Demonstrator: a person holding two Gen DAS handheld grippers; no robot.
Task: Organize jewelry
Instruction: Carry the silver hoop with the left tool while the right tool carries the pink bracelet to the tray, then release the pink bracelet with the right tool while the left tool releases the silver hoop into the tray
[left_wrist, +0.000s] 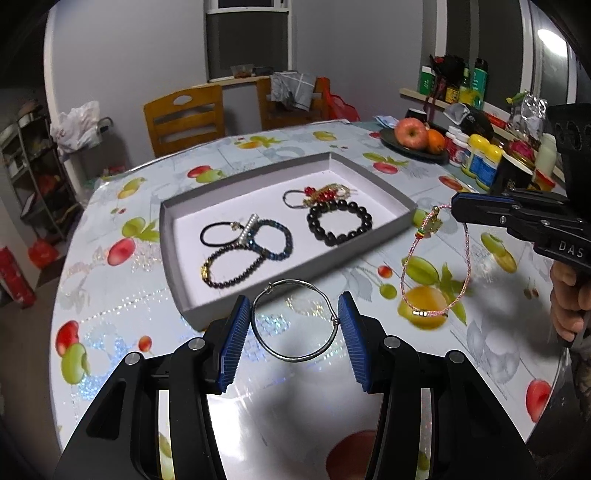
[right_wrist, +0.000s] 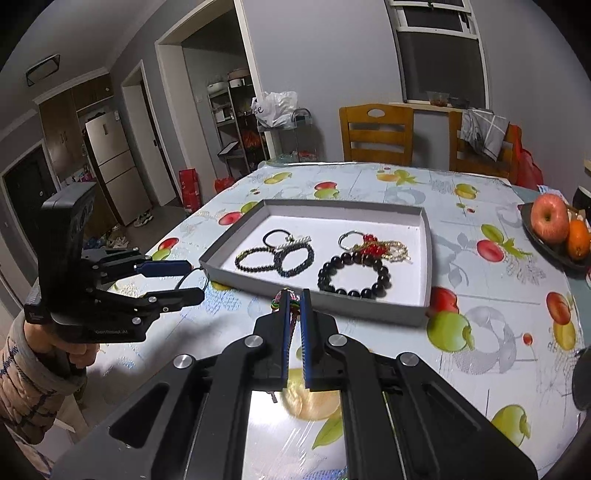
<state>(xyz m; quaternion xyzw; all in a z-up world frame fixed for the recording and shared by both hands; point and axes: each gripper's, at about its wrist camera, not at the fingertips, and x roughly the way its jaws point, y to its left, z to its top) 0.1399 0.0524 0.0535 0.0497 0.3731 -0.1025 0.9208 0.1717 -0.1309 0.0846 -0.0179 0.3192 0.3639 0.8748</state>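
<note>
1. Jewelry mostly sorted already: black bead bracelet (left_wrist: 340, 223), dark bead strands (left_wrist: 245, 254) and red-and-gold piece (left_wrist: 325, 194) lying inside grey tray (left_wrist: 173, 254).
2. Pink cord bracelet (left_wrist: 436, 266) dangling beside tray, pinched in right gripper (right_wrist: 294, 314), jaws closed on it.
3. Silver bangle (left_wrist: 295, 321) touching both pads of left gripper (left_wrist: 295, 332), jaws spread around it; lifted or on table, cannot tell.
4. Left to do, apparently: both pieces into tray.

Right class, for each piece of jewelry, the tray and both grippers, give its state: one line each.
Left gripper: fingers either side of the wire bangle; grip unclear.
Wire bangle: between the left pads, outside the tray.
Right gripper: shut on the pink cord bracelet.
Pink cord bracelet: hanging, lifted off the table.
Grey tray: lidless, holding several bracelets.
Black bead bracelet: lying flat in the tray.
</note>
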